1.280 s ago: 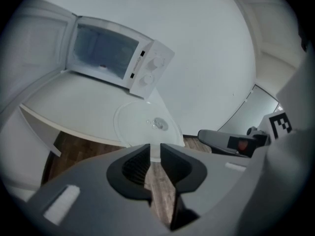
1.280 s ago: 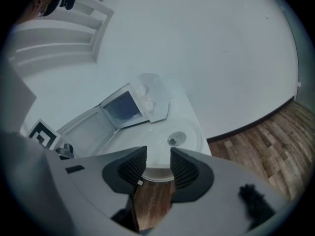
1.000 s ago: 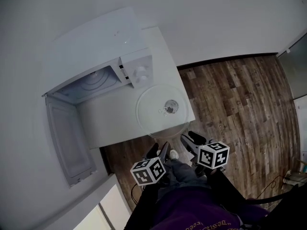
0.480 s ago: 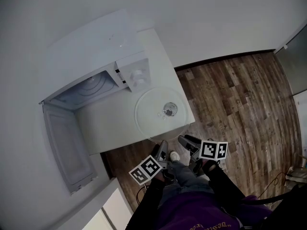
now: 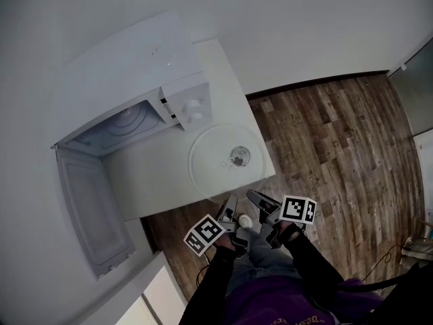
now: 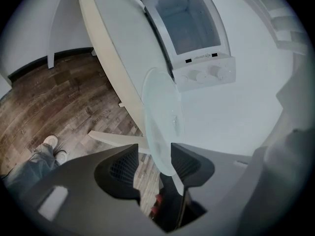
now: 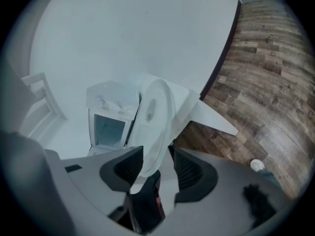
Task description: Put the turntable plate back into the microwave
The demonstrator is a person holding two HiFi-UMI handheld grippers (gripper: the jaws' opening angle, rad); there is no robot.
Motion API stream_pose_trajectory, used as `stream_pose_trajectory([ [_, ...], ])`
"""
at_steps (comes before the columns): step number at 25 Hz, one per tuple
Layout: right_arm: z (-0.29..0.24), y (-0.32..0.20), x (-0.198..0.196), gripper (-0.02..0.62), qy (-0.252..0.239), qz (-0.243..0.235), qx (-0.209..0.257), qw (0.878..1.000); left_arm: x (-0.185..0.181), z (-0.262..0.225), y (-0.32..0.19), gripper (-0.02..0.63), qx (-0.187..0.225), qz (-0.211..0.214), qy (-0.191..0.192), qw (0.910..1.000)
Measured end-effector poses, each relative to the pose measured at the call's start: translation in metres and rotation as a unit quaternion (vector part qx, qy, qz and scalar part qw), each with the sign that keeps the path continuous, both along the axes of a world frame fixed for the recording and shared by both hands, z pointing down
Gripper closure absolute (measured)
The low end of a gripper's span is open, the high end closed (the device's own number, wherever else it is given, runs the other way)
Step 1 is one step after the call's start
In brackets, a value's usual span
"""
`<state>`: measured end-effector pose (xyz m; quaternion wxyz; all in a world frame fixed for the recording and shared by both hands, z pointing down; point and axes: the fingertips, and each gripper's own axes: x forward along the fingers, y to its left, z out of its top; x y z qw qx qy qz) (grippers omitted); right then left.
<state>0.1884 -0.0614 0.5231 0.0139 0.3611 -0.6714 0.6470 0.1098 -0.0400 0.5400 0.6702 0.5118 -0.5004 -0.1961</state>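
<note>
No legible text or labels

The white table point(image 5: 152, 181) stands on a wood-plank floor point(image 5: 331, 134), set against the wall. Two things rest directly on its top.

1. Microwave point(image 5: 128, 73): occupies the rear of the top, against the wall. Its door point(image 5: 91, 212) is swung fully open past the table's side edge. The cavity is exposed.
2. Glass turntable plate point(image 5: 213, 164): lies flat in front of the microwave's control panel, near the table's corner. Its rim overhangs the front edge.
</note>
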Motion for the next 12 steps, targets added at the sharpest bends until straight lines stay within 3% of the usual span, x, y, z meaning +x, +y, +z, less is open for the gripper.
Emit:
stream_pose_trajectory([
  [7, 0.007, -0.005, -0.008, 0.407, -0.039, 0.028, -0.02, 0.999, 0.008, 0.003, -0.007, 0.399, 0.005, -0.016, 0.046, 0.9988],
  [12, 0.01, -0.006, -0.012, 0.407, -0.033, 0.027, -0.019, 0.999, 0.011, 0.003, -0.01, 0.421, 0.007, -0.041, 0.068, 0.9968],
])
